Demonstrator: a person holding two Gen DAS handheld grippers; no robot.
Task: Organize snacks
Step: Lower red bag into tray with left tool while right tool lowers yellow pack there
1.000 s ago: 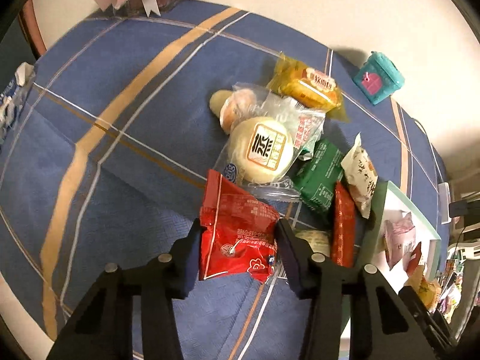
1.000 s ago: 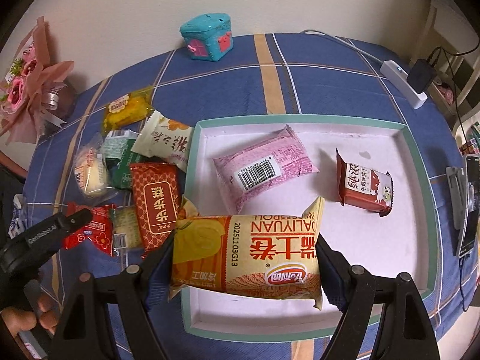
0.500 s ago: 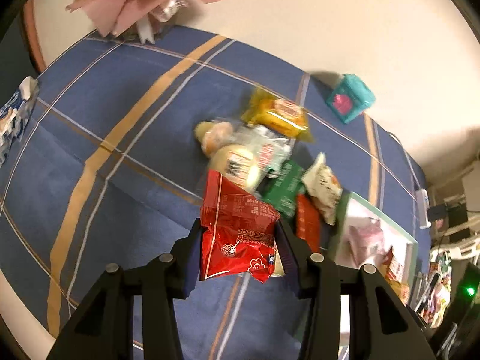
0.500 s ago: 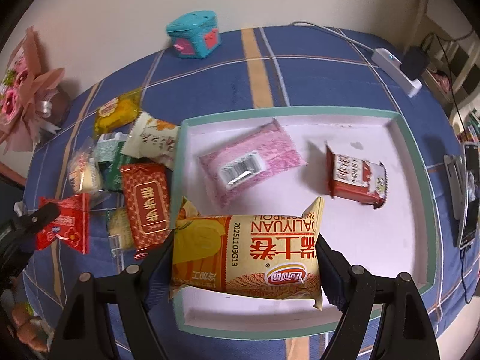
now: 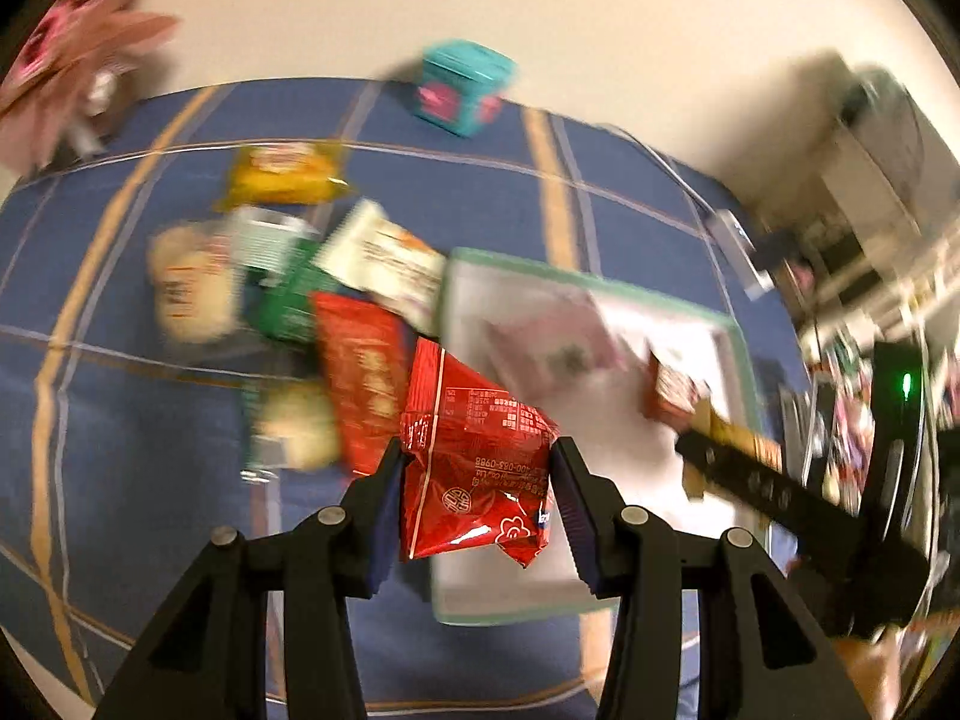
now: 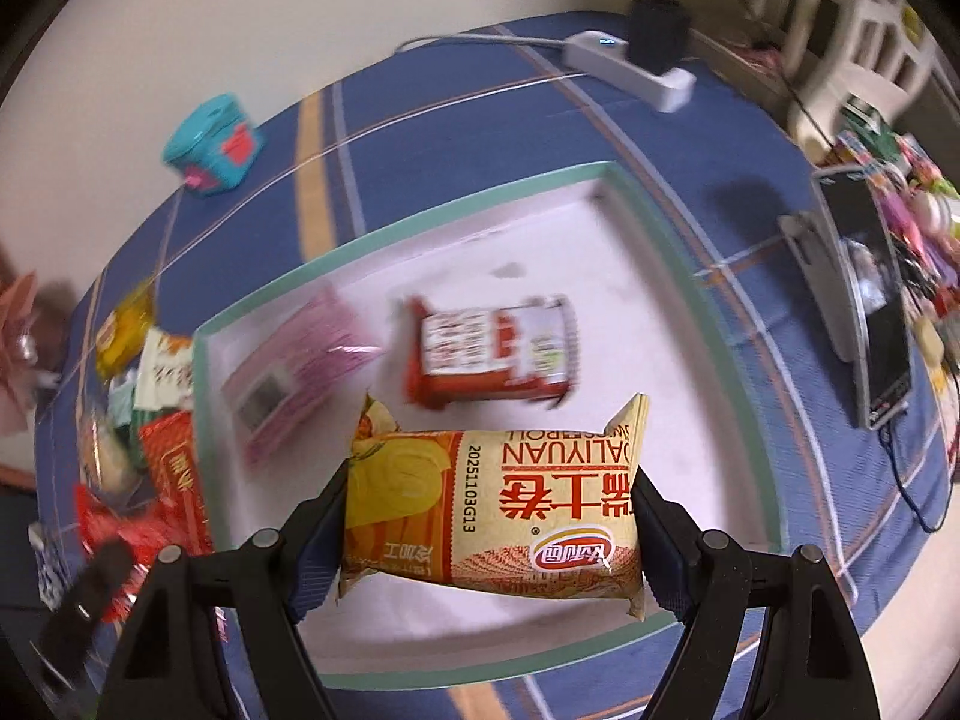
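Observation:
My left gripper (image 5: 474, 498) is shut on a red foil snack packet (image 5: 474, 468) and holds it above the near left edge of the white tray with a green rim (image 5: 588, 285). My right gripper (image 6: 489, 516) is shut on a yellow-orange swiss-roll packet (image 6: 498, 510) and holds it over the tray (image 6: 654, 222), near its front. In the tray lie a pink packet (image 6: 294, 384) and a red-and-white packet (image 6: 492, 354). The right gripper also shows in the left wrist view (image 5: 780, 480), at the right.
A pile of loose snacks lies left of the tray: a yellow packet (image 5: 282, 174), a round bun (image 5: 186, 294), a green packet (image 5: 288, 306), a white packet (image 5: 390, 264), a dark red packet (image 5: 360, 372). A teal box (image 5: 462, 87), a power strip (image 6: 630, 69) and a phone (image 6: 870, 312) stand around.
My left gripper has lifted the red packet off the cloth and swung right, over the tray's edge. My right gripper has moved forward and right over the tray, still holding its packet.

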